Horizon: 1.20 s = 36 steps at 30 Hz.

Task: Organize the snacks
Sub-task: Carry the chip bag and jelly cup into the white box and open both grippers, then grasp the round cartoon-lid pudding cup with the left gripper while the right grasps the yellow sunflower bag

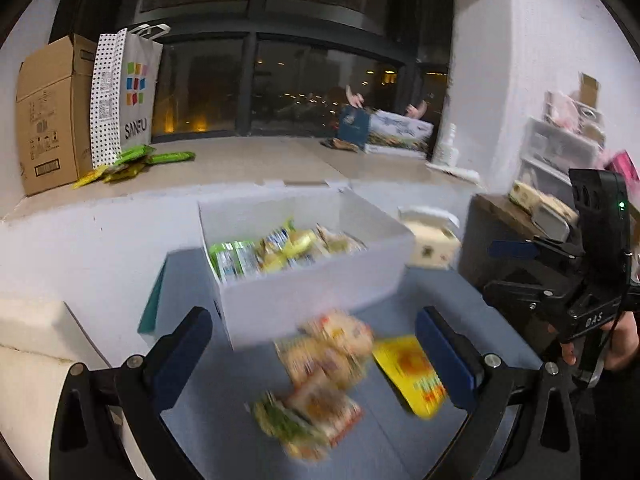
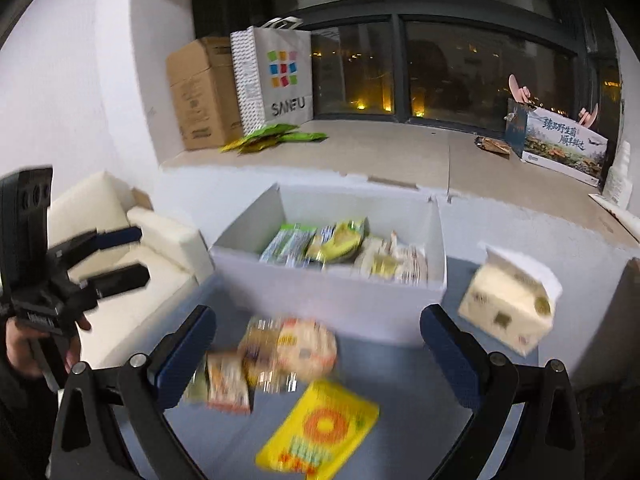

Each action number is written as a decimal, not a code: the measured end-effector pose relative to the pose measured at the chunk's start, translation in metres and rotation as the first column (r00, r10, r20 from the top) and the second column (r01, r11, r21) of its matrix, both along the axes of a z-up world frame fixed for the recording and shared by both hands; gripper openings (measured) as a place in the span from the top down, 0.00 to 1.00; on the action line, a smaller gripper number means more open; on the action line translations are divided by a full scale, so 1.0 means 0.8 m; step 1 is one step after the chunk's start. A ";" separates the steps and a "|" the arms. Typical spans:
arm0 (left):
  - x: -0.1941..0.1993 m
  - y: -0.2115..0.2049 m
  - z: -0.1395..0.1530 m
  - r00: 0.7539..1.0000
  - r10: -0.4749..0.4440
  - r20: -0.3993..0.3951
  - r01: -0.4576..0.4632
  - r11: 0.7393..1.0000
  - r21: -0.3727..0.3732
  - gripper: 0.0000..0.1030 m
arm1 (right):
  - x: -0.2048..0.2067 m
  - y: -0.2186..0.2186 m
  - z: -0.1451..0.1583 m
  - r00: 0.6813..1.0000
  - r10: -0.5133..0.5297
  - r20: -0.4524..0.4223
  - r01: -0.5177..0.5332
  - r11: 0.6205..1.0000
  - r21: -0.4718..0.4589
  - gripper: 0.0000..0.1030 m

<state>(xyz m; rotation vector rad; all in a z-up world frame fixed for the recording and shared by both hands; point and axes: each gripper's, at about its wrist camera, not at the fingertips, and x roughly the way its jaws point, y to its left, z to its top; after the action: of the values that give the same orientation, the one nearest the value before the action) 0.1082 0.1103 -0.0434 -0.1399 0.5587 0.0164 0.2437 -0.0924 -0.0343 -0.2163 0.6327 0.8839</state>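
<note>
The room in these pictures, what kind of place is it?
Probably a home living room or apartment at night: a cream sofa, a wide window ledge holding a shopping bag, and a low table with snacks.

A lived-in home room at night, shown by a dark window (image 2: 440, 72) with city lights, a wide sill holding a cardboard box (image 2: 200, 96) and shopping bag (image 2: 280, 76), and a cream sofa (image 2: 120, 232) beside it.
</note>
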 end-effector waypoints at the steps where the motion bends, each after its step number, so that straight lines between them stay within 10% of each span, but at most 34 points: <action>1: -0.011 -0.007 -0.007 1.000 0.002 -0.010 -0.002 1.000 0.002 0.00 | -0.014 -0.010 -0.008 1.000 0.000 -0.003 0.000 1.000 -0.008 0.00; 23: -0.101 -0.045 -0.083 0.996 0.001 -0.088 -0.006 0.999 -0.054 0.00 | -0.063 -0.054 -0.150 0.929 -0.193 -0.317 0.178 0.981 -0.074 0.00; 36: -0.100 -0.038 -0.104 0.994 0.005 -0.113 -0.015 0.996 -0.087 0.00 | -0.016 0.027 -0.202 0.909 -0.315 -0.272 0.240 0.931 -0.275 0.00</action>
<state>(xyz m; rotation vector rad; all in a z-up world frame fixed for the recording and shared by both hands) 0.0284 0.0797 -0.1264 -0.2281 0.6714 0.0098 0.2312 -0.0705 -0.1956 -0.1939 1.0413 0.5652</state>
